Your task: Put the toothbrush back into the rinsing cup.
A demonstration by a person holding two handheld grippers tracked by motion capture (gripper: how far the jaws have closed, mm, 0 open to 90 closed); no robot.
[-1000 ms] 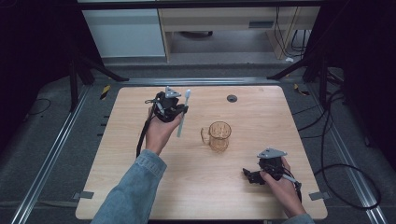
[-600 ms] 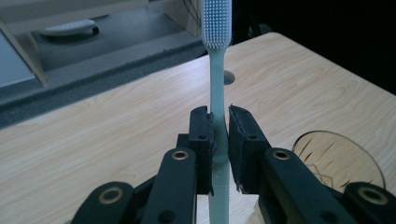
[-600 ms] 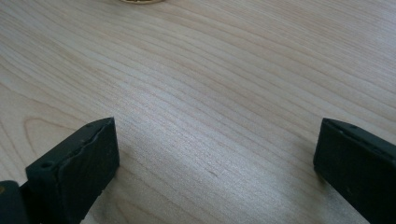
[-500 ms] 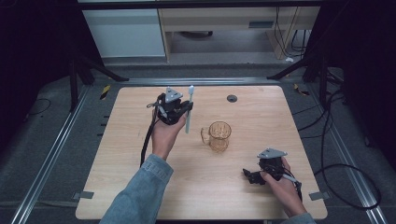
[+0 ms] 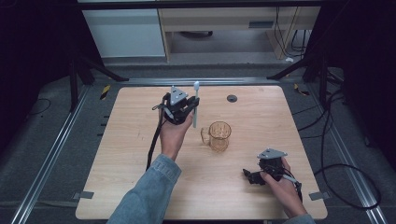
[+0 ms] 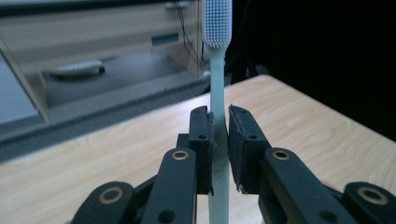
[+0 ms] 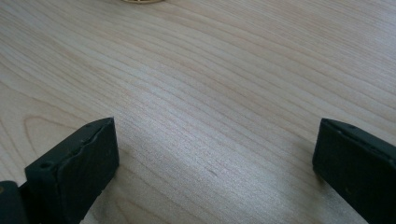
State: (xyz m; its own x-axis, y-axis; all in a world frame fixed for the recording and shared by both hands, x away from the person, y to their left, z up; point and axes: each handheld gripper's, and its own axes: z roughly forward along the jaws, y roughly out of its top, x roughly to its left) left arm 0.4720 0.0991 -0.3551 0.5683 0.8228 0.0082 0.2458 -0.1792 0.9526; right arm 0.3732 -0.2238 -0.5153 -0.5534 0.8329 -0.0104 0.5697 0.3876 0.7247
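Left gripper view: left claw clamping toothbrush mid-handle, bristles up, raised above tabletop beside cup. Judging light, slim, probably slick, pivoting easily. Right claw resting apart, empty.

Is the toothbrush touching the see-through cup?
Apart. The high view shows the pale green toothbrush held upright in the left hand-held gripper, with bare wood between it and the amber plastic cup.

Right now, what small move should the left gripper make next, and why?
Probably shift it toward the cup and lower. The left gripper clamps the toothbrush upright, bristles up, beside the cup, which stands open and apart.
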